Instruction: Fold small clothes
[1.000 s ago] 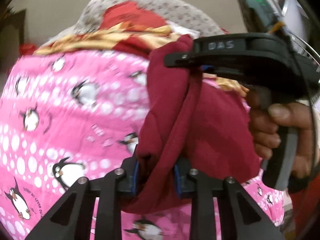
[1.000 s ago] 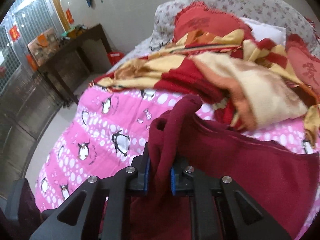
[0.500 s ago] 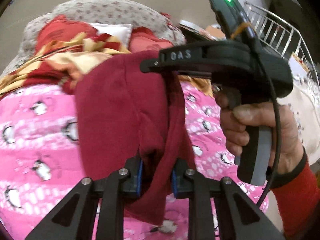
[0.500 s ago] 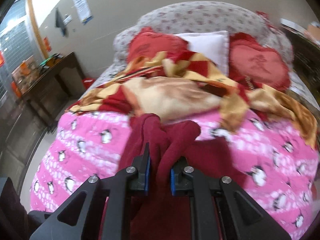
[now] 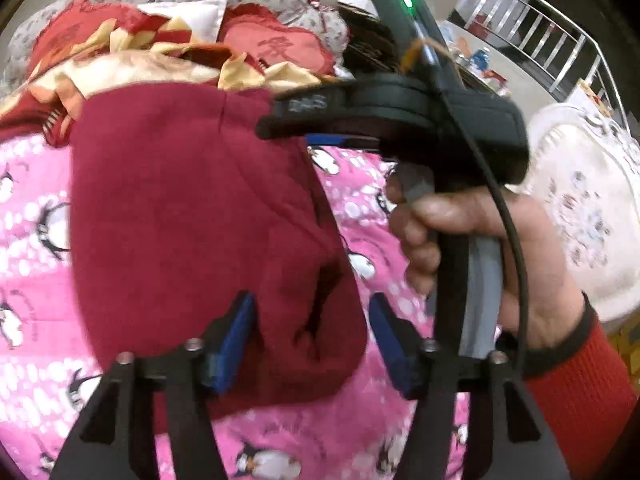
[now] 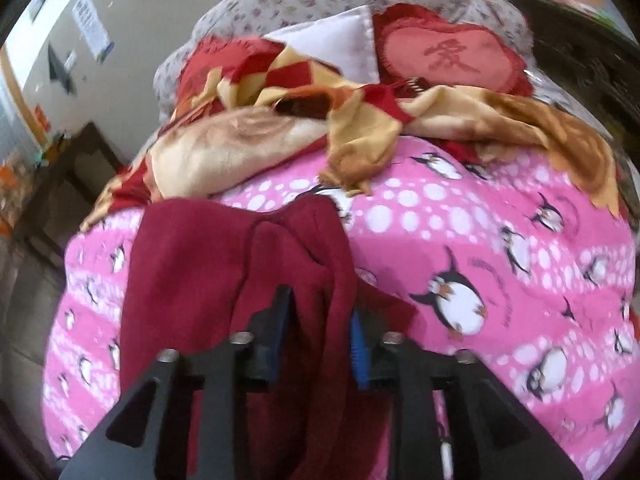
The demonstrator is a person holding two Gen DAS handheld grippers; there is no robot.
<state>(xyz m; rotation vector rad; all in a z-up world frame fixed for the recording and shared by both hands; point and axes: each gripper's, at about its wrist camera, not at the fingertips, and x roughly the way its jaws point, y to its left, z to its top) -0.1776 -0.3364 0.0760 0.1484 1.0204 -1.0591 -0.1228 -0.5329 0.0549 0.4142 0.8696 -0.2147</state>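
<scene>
- The left hand-held gripper [image 5: 310, 332] is now seen spread wide, its blue pads standing apart on either side of the dark red, soft knitted garment [image 5: 192, 232]; half a second ago the same pads were pinched on a bunched fold of it, so that corner has just been let go.
- The right hand-held gripper [image 6: 318, 330] remains clamped on a gathered ridge of the garment [image 6: 240, 264], as it was a second ago, although its pads look a little further apart now.
- The release is judged to mean that one fold has been carried over and laid down; smoothing or a further fold is probably still owed.
- The garment is seen doubled into a broad, roughly rectangular pad with a rounded lower edge and a dark slit-like crease near the left pads; motion blur hides finer detail.
- It lies over the pink penguin-print bedspread [image 6: 500, 264] towards the foot edge of the bed, well short of the rumpled red-and-gold blanket [image 6: 360, 120] heaped near the head edge.
</scene>
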